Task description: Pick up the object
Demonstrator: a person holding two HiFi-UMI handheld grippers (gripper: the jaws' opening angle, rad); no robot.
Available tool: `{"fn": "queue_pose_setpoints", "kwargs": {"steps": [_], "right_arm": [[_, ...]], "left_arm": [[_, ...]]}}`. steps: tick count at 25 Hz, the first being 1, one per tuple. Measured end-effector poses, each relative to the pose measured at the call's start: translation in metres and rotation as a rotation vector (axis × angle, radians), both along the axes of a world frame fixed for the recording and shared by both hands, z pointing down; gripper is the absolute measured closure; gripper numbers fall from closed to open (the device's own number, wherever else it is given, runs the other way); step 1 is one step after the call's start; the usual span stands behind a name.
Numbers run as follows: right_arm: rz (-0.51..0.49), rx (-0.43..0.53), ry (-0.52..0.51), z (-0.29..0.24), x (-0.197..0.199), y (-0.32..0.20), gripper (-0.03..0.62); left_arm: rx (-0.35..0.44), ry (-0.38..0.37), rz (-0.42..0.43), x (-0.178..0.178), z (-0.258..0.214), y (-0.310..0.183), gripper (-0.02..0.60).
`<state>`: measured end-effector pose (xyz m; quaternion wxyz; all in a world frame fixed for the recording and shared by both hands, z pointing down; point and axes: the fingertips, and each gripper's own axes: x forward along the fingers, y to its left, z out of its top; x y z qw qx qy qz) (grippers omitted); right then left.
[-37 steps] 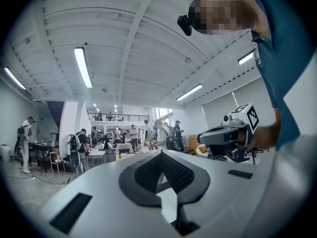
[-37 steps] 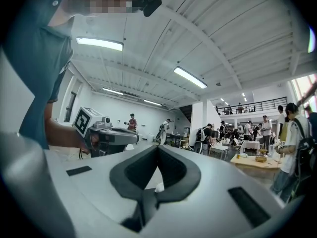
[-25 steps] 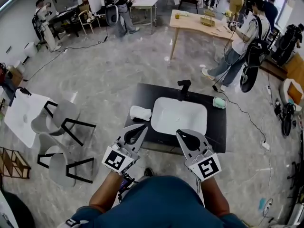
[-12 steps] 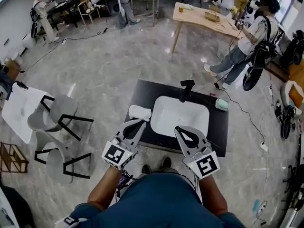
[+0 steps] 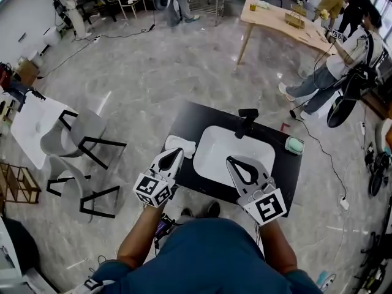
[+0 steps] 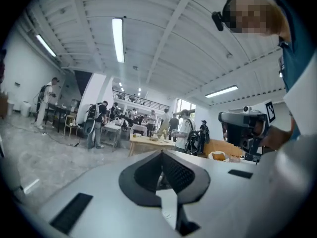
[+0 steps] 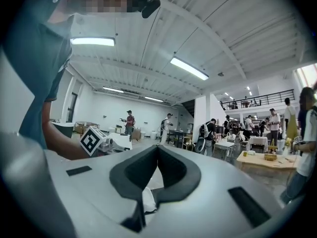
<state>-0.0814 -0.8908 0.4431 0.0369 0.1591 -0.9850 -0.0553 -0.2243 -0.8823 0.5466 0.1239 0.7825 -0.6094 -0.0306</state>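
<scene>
Head view: a black counter (image 5: 191, 120) stands on the grey floor with a white basin (image 5: 215, 141) sunk in it and a black tap (image 5: 247, 121) at the far side. A white cloth (image 5: 172, 141) lies on the counter, just left of the basin. A small green pad (image 5: 294, 144) lies at the far right corner. The task does not say which thing to pick up. I think it is the white cloth, because the left gripper (image 5: 177, 152) hangs right over its near edge. The right gripper (image 5: 232, 162) hangs over the near side of the basin, well apart from the green pad. The cloth looks longer one way, and that long side runs across the picture, tilted like the counter. Part of it is hidden under the left gripper, so I am not sure.

Left gripper view: the two jaws are pressed together at the tips. Nothing is between them. The gripper points out into the big room, not down, so the cloth is not seen here.

Right gripper view: these jaws meet at the tips too, with nothing held. A bit of white shows low in the gap, but I cannot tell what it is.

I think the step now is reaching for the cloth; nothing is picked up yet. Next, the left gripper would need to tip down, open its jaws, and close on the cloth across its short side.
</scene>
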Motion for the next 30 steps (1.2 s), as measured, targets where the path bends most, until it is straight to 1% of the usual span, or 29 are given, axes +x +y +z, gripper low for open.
{"fn": "queue_pose_setpoints", "kwargs": {"steps": [5, 7, 9, 14, 16, 18, 20, 22, 26, 30], "right_arm": [[-0.039, -0.024, 0.003, 0.012, 0.003, -0.02, 0.58], [-0.048, -0.042, 0.01, 0.017, 0.003, -0.025, 0.58], [-0.051, -0.057, 0.018, 0.021, 0.0, -0.029, 0.58], [-0.035, -0.062, 0.035, 0.023, -0.018, -0.043, 0.58], [-0.032, -0.062, 0.037, 0.021, -0.027, -0.046, 0.58], [-0.033, -0.063, 0.048, 0.022, -0.035, -0.048, 0.58], [-0.03, -0.067, 0.057, 0.024, -0.042, -0.049, 0.58], [-0.023, -0.074, 0.066, 0.026, -0.047, -0.05, 0.58], [-0.014, -0.09, 0.096, 0.033, -0.056, -0.052, 0.58], [0.0, -0.1, 0.114, 0.039, -0.062, -0.054, 0.58]], "left_arm": [[-0.104, 0.145, -0.089, -0.017, 0.052, -0.019, 0.577], [-0.144, 0.225, -0.132, -0.025, 0.073, -0.023, 0.575], [-0.184, 0.32, -0.184, -0.038, 0.098, -0.024, 0.568], [-0.291, 0.587, -0.342, -0.07, 0.171, -0.022, 0.464], [-0.336, 0.693, -0.391, -0.078, 0.199, -0.019, 0.413], [-0.37, 0.762, -0.425, -0.083, 0.221, -0.016, 0.376], [-0.399, 0.807, -0.449, -0.086, 0.241, -0.013, 0.361], [-0.424, 0.836, -0.46, -0.087, 0.257, -0.011, 0.351], [-0.463, 0.857, -0.457, -0.09, 0.281, -0.016, 0.345], [-0.481, 0.876, -0.455, -0.094, 0.299, -0.023, 0.345]]}}
